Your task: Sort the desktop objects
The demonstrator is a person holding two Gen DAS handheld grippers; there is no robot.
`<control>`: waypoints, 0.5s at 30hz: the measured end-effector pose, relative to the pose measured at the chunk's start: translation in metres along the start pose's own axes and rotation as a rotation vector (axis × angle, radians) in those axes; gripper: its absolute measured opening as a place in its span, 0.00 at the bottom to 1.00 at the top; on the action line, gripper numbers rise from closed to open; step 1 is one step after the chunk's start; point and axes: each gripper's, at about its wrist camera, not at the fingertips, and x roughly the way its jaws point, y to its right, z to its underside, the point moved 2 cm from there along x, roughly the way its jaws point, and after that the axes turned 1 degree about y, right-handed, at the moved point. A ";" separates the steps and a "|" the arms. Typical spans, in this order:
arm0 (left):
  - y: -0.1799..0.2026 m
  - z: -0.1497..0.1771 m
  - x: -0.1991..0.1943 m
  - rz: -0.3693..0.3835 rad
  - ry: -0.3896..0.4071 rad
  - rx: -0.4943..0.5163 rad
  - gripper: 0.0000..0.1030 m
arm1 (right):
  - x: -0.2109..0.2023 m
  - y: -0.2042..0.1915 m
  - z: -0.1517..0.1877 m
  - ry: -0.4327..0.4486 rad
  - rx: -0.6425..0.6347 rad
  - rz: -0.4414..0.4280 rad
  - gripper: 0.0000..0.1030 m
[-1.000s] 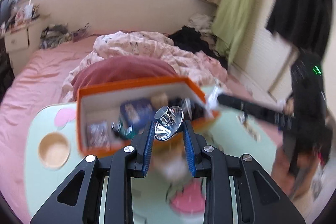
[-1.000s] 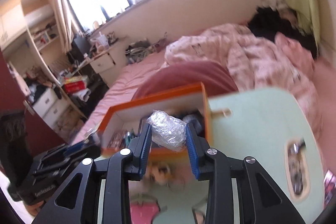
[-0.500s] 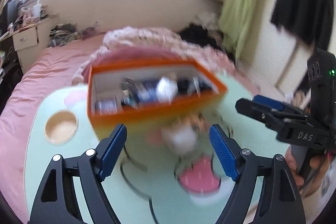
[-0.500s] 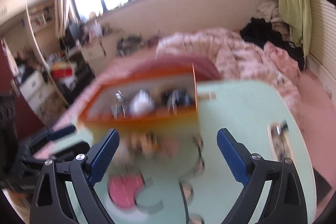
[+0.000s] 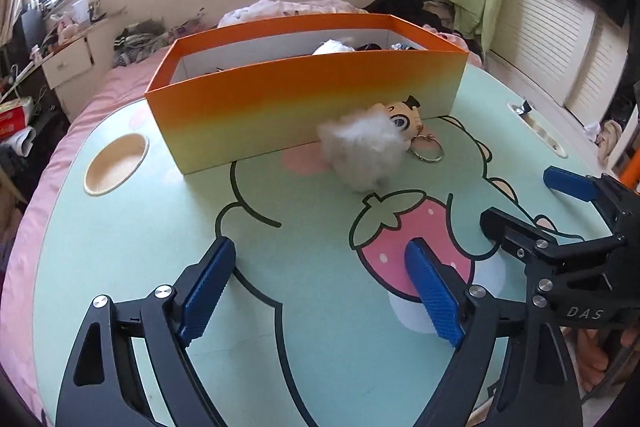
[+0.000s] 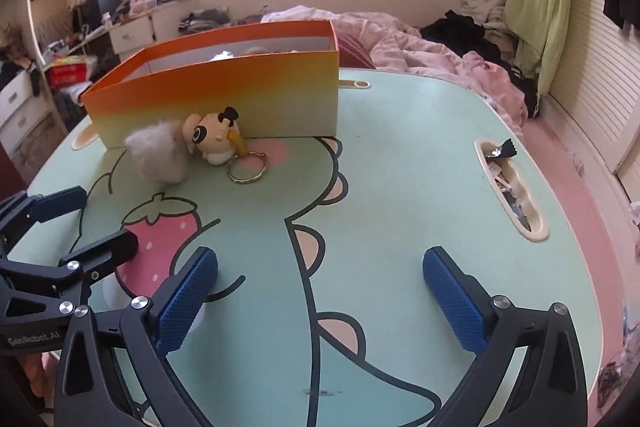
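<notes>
The left gripper (image 5: 320, 291) and right gripper (image 6: 320, 291) were seen opening wide, nothing between them. The plush keychain (image 5: 372, 143), frame centre against the orange box (image 5: 304, 99), would best be straddled squarely before squeezing.

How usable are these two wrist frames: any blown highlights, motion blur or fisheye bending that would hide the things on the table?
Left wrist: windows blown out white, orange box and plush keychain sharp, straight edges bowed by the fisheye. Right wrist: same window glare, keychain crisp, table rim curved, dark corners.
</notes>
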 end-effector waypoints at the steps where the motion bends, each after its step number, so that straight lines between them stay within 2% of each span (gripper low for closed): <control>1: 0.000 0.001 -0.001 -0.003 0.009 -0.001 0.84 | 0.000 0.000 0.002 0.001 0.000 0.002 1.00; 6: 0.001 0.001 -0.011 -0.003 0.018 -0.002 0.85 | -0.010 -0.003 0.003 0.005 -0.014 -0.012 1.00; 15: 0.004 0.010 0.000 0.008 0.032 0.007 0.85 | -0.014 -0.007 0.005 0.032 -0.047 -0.036 1.00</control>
